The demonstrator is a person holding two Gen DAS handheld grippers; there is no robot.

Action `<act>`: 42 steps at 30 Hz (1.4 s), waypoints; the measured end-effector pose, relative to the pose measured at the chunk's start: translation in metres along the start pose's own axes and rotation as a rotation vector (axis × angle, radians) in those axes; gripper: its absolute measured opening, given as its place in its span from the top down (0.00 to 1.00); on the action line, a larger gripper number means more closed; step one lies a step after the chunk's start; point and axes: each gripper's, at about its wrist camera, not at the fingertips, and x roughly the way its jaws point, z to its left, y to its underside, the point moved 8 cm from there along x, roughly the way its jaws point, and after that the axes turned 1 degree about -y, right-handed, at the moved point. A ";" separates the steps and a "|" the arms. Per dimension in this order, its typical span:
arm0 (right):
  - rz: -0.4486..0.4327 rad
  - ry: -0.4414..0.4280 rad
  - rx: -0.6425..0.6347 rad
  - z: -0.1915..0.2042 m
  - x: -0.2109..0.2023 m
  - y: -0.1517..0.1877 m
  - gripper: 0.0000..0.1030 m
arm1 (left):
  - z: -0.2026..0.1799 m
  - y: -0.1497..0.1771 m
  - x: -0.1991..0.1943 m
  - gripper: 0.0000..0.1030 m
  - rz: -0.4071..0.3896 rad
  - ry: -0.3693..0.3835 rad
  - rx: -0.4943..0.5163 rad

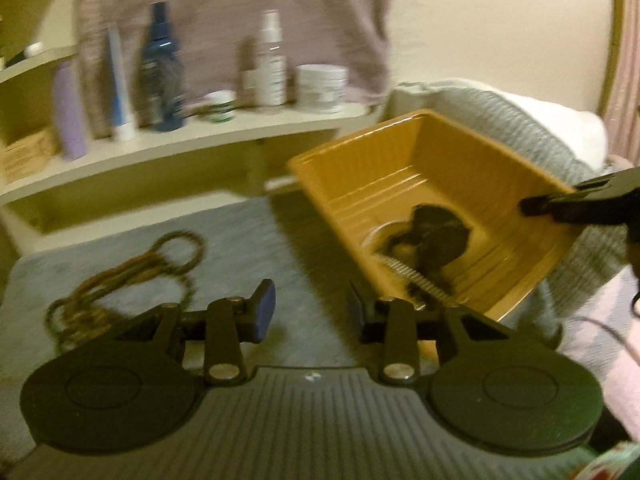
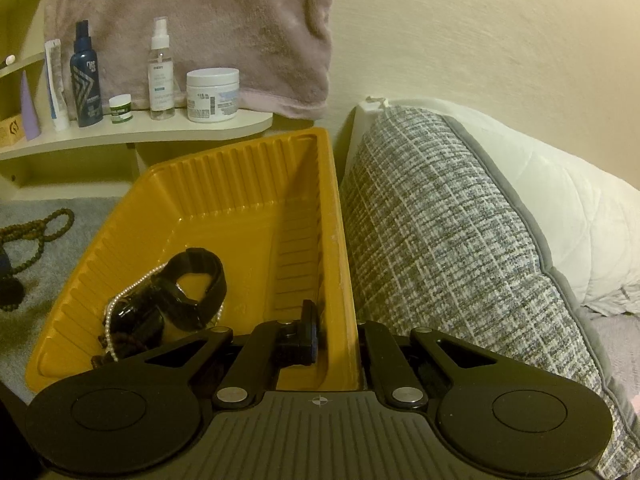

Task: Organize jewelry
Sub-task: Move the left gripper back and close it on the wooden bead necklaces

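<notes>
A yellow ribbed plastic tray (image 2: 248, 188) is tilted up on the grey bed cover; it also shows in the left wrist view (image 1: 360, 168). Inside lie a black watch (image 2: 192, 284) and a white pearl string (image 2: 116, 312). My right gripper (image 2: 340, 332) is shut on the tray's right wall, one finger inside and one outside. It shows from the side in the left wrist view (image 1: 560, 206). A brown bead necklace (image 1: 132, 272) lies on the cover left of the tray. My left gripper (image 1: 312, 308) is open and empty, just above the cover between necklace and tray.
A curved shelf (image 2: 140, 132) behind holds several bottles and jars, with a mauve towel (image 2: 224, 20) hanging above. A grey woven cushion (image 2: 460, 248) and a white pillow (image 2: 560, 216) press against the tray's right side.
</notes>
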 end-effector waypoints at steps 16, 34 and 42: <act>0.007 0.009 -0.015 -0.001 0.003 0.001 0.95 | 0.105 0.029 -0.017 0.66 0.031 -0.243 -0.090; 0.016 0.015 -0.020 -0.003 0.006 0.001 0.94 | 0.133 0.037 0.029 0.79 0.130 -0.290 -0.206; 0.014 0.015 -0.022 -0.003 0.006 0.001 0.94 | 0.132 0.036 0.025 0.95 0.126 -0.267 -0.208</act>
